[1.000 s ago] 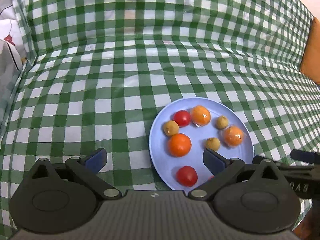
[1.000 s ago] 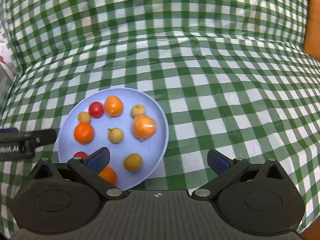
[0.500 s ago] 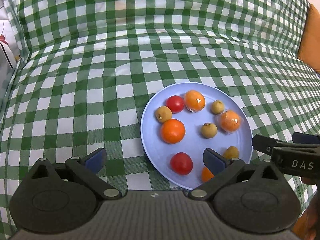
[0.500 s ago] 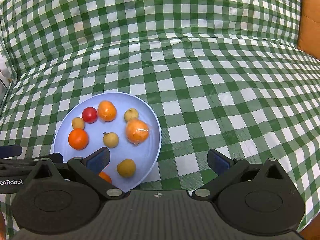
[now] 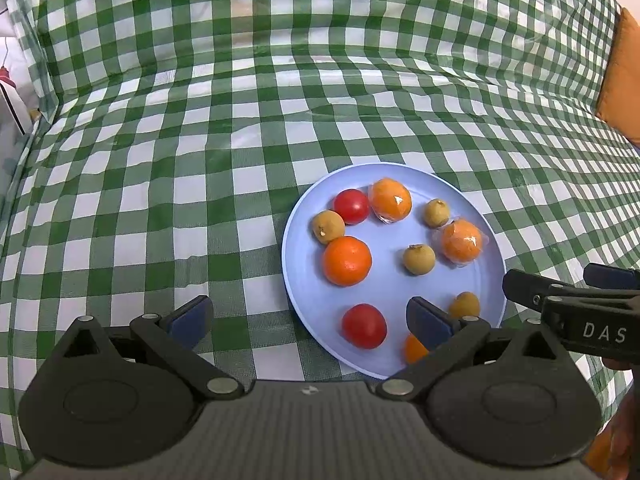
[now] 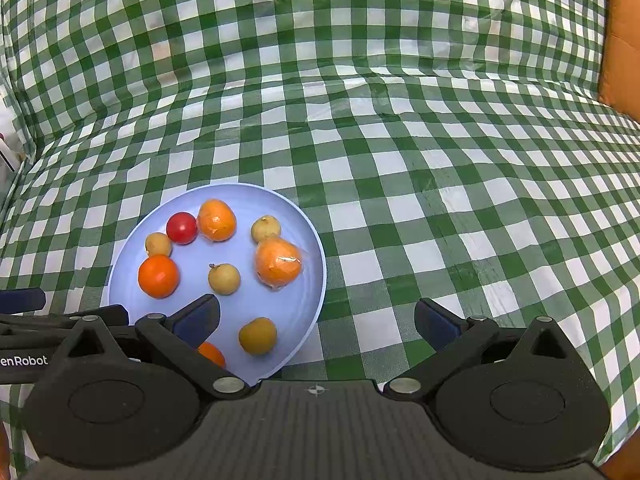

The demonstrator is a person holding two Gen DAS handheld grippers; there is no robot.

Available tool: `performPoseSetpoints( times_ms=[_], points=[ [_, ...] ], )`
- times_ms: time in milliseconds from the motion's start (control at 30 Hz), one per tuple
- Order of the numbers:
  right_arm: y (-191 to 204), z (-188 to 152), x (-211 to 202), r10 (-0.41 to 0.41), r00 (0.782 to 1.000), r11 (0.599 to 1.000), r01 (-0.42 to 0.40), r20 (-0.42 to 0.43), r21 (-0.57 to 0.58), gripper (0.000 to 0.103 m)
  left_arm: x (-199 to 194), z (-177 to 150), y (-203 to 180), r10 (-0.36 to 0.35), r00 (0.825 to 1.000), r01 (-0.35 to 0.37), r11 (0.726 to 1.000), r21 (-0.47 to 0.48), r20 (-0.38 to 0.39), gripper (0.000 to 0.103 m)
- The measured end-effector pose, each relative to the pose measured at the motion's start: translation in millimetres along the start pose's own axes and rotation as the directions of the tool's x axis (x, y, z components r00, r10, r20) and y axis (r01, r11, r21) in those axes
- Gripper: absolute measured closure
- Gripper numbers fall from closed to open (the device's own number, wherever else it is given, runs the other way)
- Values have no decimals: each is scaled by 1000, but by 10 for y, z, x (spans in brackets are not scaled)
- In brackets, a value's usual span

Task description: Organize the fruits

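A light blue plate (image 5: pixel 400 184) lies on the green checked cloth and holds several fruits: a bare orange (image 5: pixel 347 261), two wrapped oranges (image 5: pixel 391 199), two red tomatoes (image 5: pixel 364 326) and several small brown longans (image 5: pixel 418 259). The plate also shows in the right wrist view (image 6: pixel 308 240). My left gripper (image 5: pixel 308 316) is open and empty above the plate's near left edge. My right gripper (image 6: pixel 316 318) is open and empty over the plate's near right edge. A small orange fruit (image 6: pixel 212 354) is partly hidden behind its left finger.
The green and white checked cloth (image 5: pixel 200 140) covers the whole surface and rises at the back. An orange cushion (image 5: pixel 620 80) sits at the far right edge. A white object (image 5: pixel 10 100) stands at the far left.
Both grippers drew back and rose a little, so the plate sits further up in both views and more of its fruit shows. Both stayed open.
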State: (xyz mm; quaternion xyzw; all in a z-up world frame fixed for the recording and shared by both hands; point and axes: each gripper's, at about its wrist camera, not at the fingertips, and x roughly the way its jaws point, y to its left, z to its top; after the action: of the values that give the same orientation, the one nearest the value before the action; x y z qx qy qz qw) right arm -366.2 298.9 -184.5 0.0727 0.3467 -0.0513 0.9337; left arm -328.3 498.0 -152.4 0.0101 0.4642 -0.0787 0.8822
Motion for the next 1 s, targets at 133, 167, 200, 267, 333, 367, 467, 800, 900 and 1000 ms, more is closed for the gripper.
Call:
performPoseSetpoints(
  times_ms=[133,167,200,267,333,367,467,800,900,1000],
  points=[
    [3,-1,2,-4,1000,1000,4,-1,-4,1,15,1,-15,0,1000,0,1000,4,-1,1],
    [3,-1,1,-4,1000,1000,4,0,-4,1,11,-1,-17,0,1000,0,1000,5,0,1],
    [4,-1,2,-4,1000,1000,4,0,-4,1,11,-2,-21,1,1000,-1,1000,5,1,1],
    [5,-2,5,-4,1000,1000,4,-1,-2,1,12,-3,-22,2,1000,-2,1000,5,1,1],
    [6,-1,11,-4,1000,1000,4,-2,-1,1,15,-7,-21,2,1000,-2,1000,4,1,1],
    [7,-1,12,-5,1000,1000,5,-2,-2,1,18,-7,-24,2,1000,-2,1000,5,0,1],
    [9,-2,15,-4,1000,1000,4,-2,-2,1,23,-4,-29,4,1000,-4,1000,5,2,1],
    [4,-3,17,-4,1000,1000,4,-2,-1,1,22,-13,-39,5,1000,-5,1000,6,2,1],
    [4,-2,18,-4,1000,1000,4,-2,-2,1,21,-14,-42,5,1000,-5,1000,5,2,1],
    [5,-5,21,-5,1000,1000,5,-2,-2,1,25,-15,-45,6,1000,-6,1000,7,2,1]
  ],
)
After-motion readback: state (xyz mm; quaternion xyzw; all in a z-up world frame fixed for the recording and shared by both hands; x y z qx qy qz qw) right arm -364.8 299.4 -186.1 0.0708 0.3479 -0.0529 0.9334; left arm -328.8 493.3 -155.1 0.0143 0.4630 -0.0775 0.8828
